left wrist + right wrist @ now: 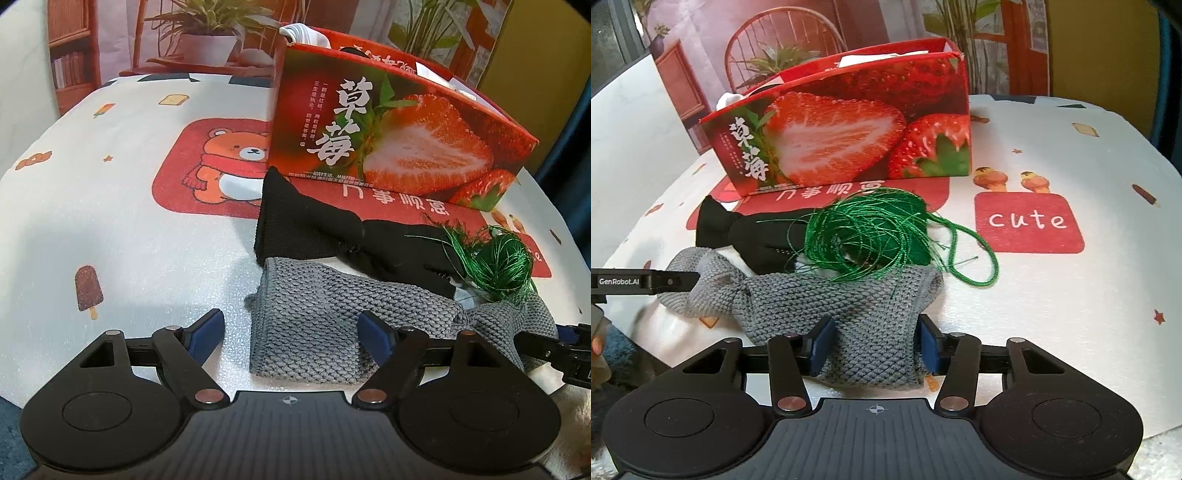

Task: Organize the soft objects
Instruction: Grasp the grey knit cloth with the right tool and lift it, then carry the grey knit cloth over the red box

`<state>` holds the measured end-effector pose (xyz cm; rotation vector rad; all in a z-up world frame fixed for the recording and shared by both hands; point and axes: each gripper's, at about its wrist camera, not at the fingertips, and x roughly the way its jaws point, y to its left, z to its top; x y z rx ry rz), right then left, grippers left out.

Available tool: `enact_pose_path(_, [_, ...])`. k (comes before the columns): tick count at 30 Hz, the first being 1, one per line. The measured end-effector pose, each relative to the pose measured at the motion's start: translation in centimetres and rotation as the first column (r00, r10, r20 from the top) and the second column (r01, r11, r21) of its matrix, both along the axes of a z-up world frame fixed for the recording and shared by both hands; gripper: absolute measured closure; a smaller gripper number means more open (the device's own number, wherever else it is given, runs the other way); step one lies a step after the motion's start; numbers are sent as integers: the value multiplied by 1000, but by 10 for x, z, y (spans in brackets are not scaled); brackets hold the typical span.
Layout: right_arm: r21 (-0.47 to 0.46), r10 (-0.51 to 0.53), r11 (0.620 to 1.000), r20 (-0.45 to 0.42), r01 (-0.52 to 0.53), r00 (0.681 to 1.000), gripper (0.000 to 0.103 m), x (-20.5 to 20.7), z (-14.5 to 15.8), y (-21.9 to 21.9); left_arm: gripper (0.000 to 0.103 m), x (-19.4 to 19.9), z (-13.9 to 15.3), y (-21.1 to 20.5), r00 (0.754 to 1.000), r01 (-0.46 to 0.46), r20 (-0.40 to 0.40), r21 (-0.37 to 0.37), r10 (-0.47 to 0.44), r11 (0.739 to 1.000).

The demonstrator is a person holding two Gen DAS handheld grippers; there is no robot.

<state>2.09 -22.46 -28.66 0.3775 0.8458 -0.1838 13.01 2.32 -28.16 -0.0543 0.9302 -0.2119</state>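
A grey knitted cloth (325,317) lies on the table in front of a black fabric piece (332,229) and a tangle of green thread (498,262). My left gripper (291,332) is open, its fingers straddling the cloth's left end. In the right wrist view the grey cloth (849,310) runs between the fingers of my right gripper (873,349), which is partly open around its right end. The green thread (871,236) rests on the cloth and on the black fabric (746,229). The red strawberry box (388,129) stands behind them, also in the right wrist view (849,125).
The table wears a white cartoon-print cover (110,206) with a bear and a red "cute" patch (1028,221). White items stick out of the box top (306,35). The left gripper's finger (646,282) shows at the left edge of the right wrist view.
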Motion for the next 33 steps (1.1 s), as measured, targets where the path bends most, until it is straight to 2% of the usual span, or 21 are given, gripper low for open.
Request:
enact_pose_path(2, [4, 9, 1000, 2, -9, 1000, 59, 1, 0, 1, 24, 0, 0, -1, 1000, 3, 2, 1, -3, 1000])
enact_pose_path(4, [9, 16, 1000, 4, -16, 1000, 64, 1, 0, 2, 31, -1, 1, -1, 1000, 8, 8, -5, -8, 1000])
enact_pose_path(6, [20, 23, 1000, 7, -23, 1000, 71, 2, 0, 2, 56, -1, 2, 0, 1000, 25, 11, -26, -25, 999])
enact_pose_path(7, [28, 26, 999, 10, -26, 1000, 76, 2, 1, 2, 62, -1, 2, 0, 1000, 29, 12, -31, -29, 999])
enact_pose_path(8, [38, 29, 999, 14, -30, 999, 79, 2, 1, 2, 74, -2, 2, 0, 999, 33, 12, -43, -32, 999])
enact_pose_path(9, [51, 32, 998, 24, -33, 999, 83, 1, 3, 2, 80, -2, 3, 1, 999, 36, 15, -58, -35, 998])
enact_pose_path(16, [80, 34, 996, 131, -45, 991, 87, -4, 23, -3, 83, -10, 22, 8, 993, 7, 121, -89, 4, 996])
enact_pose_path(19, [70, 36, 996, 200, -51, 979, 87, -8, 39, -6, 83, -23, 41, 1, 967, 25, 254, -34, -15, 999])
enact_pose_path(21, [62, 37, 997, 250, -54, 967, 88, -11, 51, -7, 83, -28, 55, -1, 947, 32, 321, -27, -22, 999])
enact_pose_path(26, [5, 47, 999, 331, -51, 943, 88, -9, 80, -11, 83, -22, 84, 0, 920, 48, 393, -87, -10, 995])
enact_pose_path(30, [-21, 45, 999, 379, -40, 924, 88, 6, 105, -26, 83, -6, 113, -8, 894, 67, 448, -96, -17, 993])
enact_pose_path(33, [-63, 55, 998, 411, -32, 910, 88, 19, 120, -34, 83, 8, 134, -17, 866, 95, 499, -87, -39, 992])
